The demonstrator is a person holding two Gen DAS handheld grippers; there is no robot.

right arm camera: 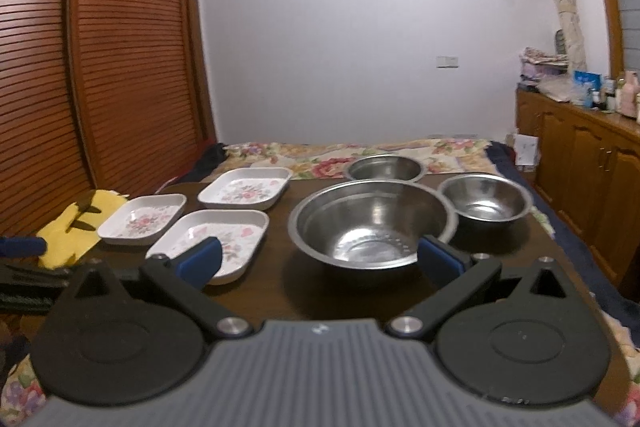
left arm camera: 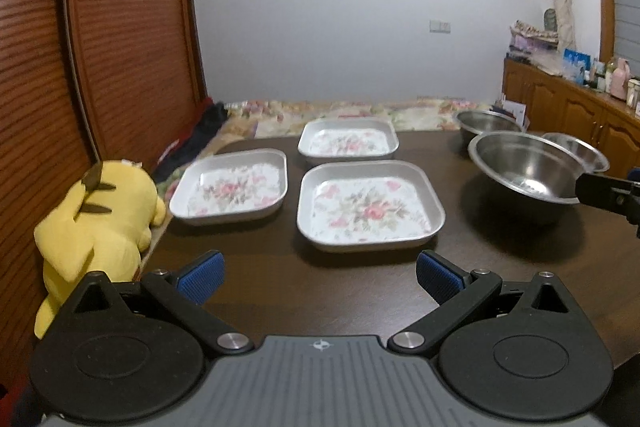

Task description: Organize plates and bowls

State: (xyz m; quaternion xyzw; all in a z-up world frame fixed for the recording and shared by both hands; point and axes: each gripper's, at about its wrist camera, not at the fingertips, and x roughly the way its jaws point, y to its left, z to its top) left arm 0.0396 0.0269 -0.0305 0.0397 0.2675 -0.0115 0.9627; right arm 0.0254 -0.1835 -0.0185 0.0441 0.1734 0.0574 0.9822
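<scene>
While the left gripper (left arm camera: 318,277) hovers over the dark table (left arm camera: 360,299) with its fingers spread wide and nothing between them, three flowered square plates (left arm camera: 370,205) lie just ahead of it. To its right, the large steel bowl (right arm camera: 370,223) sits directly ahead of the right gripper (right arm camera: 320,261), whose fingers also stand apart, the right pad (right arm camera: 440,261) at the bowl's near rim. Two smaller bowls (right arm camera: 484,205) rest beyond it.
</scene>
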